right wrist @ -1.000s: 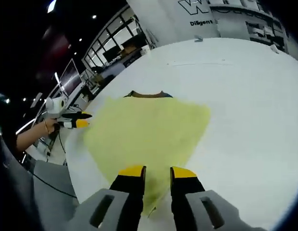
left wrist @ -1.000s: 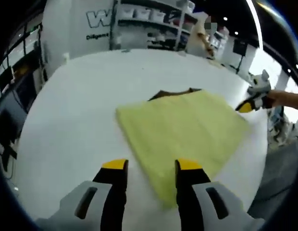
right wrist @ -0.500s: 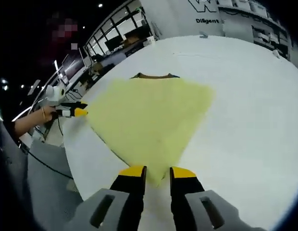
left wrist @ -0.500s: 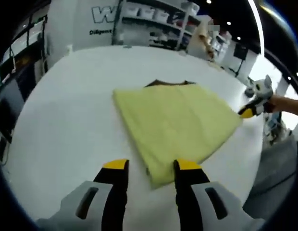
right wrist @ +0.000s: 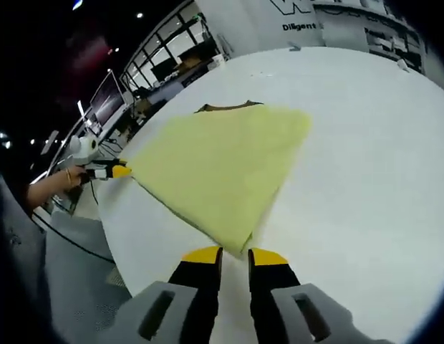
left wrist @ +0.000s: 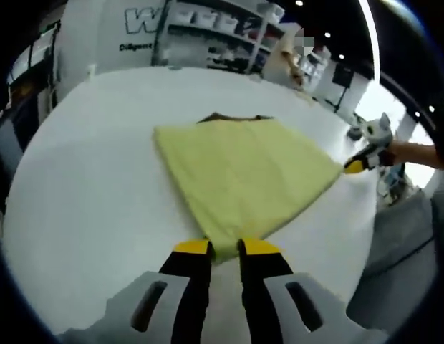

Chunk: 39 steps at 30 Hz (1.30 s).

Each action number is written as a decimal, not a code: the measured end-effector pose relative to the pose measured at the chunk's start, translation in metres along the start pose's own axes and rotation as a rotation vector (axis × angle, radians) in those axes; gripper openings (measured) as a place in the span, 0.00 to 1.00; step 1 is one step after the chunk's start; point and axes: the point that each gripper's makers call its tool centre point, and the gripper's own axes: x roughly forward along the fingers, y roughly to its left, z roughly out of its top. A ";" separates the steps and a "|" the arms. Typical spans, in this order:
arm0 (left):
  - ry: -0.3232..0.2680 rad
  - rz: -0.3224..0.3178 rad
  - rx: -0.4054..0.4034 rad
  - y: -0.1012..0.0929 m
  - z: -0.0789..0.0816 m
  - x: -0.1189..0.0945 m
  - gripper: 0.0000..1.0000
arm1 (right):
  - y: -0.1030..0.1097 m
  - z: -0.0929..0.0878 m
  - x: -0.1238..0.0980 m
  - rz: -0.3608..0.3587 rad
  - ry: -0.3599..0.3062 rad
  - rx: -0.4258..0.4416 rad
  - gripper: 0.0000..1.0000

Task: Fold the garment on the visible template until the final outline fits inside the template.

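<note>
The garment (left wrist: pixel 243 179), a pale yellow folded panel, lies flat on the white counter (left wrist: pixel 86 179), its nearest corner right at my tips in both views. In the left gripper view my left tongs (left wrist: pixel 223 247) sit at 6 o'clock with the jaws drawn close on the corner of the cloth; it looks like a pinch, though the contact itself is hidden between the tips. In the right gripper view my right tongs (right wrist: pixel 233 253) are likewise at 6 o'clock, jaws nearly together just at the tip of the near corner; I cannot tell whether cloth is actually caught there.

From those corners the fabric spreads away toward 12 o'clock. At its far edge a thin dark brown strip (left wrist: pixel 233 117) peeks out, which I take to be the template or something under the garment; I cannot say which.

The risks, as I judge them: if either pinch holds only the top layer, lifting would peel the fold open rather than carry the stack. Uneven pulling between my two hands would skew the panel off the brown strip. The near corner sits close to the counter edge at the right tongs' side, so dragging toward me could pull cloth over it.
</note>
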 end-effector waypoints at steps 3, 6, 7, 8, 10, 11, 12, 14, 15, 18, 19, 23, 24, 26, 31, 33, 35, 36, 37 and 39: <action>-0.028 -0.018 -0.065 0.007 0.001 -0.003 0.00 | -0.003 0.003 0.000 -0.006 -0.024 0.002 0.08; -0.022 -0.023 -0.052 0.005 0.000 -0.004 0.00 | -0.002 0.007 -0.001 0.001 -0.043 -0.002 0.06; -0.020 -0.023 -0.050 0.004 -0.001 -0.004 0.00 | -0.001 0.008 0.000 0.001 -0.044 -0.007 0.05; -0.020 -0.016 -0.045 0.004 -0.002 -0.004 0.00 | -0.003 0.008 0.001 -0.004 -0.046 -0.012 0.04; -0.018 -0.011 -0.033 0.003 -0.002 -0.003 0.00 | -0.004 0.006 0.005 0.004 -0.036 -0.003 0.00; -0.021 -0.007 -0.023 0.003 0.000 -0.003 0.00 | -0.002 0.005 0.006 0.006 -0.031 0.002 0.00; -0.018 -0.009 -0.023 0.003 0.000 -0.003 0.00 | -0.002 0.004 0.007 0.012 -0.024 0.004 0.00; -0.012 -0.005 -0.024 0.003 0.002 -0.004 0.00 | -0.003 0.003 0.006 0.009 -0.016 -0.002 0.00; -0.009 -0.005 -0.022 0.002 0.002 -0.004 0.00 | -0.004 0.002 0.005 0.008 -0.010 -0.012 0.00; 0.001 -0.006 -0.019 0.003 -0.002 -0.003 0.00 | -0.007 0.001 0.004 -0.008 -0.004 -0.041 0.00; 0.005 -0.007 -0.010 0.003 -0.004 -0.003 0.00 | -0.008 0.000 0.005 -0.009 -0.004 -0.039 0.00; 0.003 -0.002 -0.024 0.005 -0.004 -0.004 0.00 | -0.020 0.000 0.004 -0.052 -0.040 0.020 0.00; 0.004 -0.001 -0.025 0.005 -0.004 -0.005 0.00 | -0.020 0.000 0.004 -0.054 -0.042 0.017 0.00; 0.004 0.011 -0.031 0.005 -0.004 -0.005 0.00 | -0.018 -0.001 0.004 -0.068 -0.053 0.010 0.00; -0.027 0.037 -0.087 0.006 -0.004 -0.007 0.01 | -0.013 -0.002 0.007 -0.076 -0.059 -0.044 0.00; -0.029 0.047 -0.091 0.003 -0.005 -0.009 0.01 | -0.010 -0.003 0.007 -0.088 -0.056 -0.069 0.00; -0.018 0.056 -0.091 -0.002 -0.006 -0.012 0.02 | -0.013 -0.002 0.005 -0.093 -0.066 -0.059 0.00; -0.014 0.060 -0.094 0.001 -0.008 -0.014 0.02 | -0.014 -0.003 0.005 -0.092 -0.068 -0.052 0.00; -0.015 0.075 -0.090 0.005 -0.010 -0.017 0.02 | -0.014 -0.003 0.002 -0.084 -0.078 -0.046 0.00; -0.011 0.085 -0.091 0.007 -0.013 -0.019 0.01 | -0.010 -0.003 0.001 -0.079 -0.093 -0.042 0.00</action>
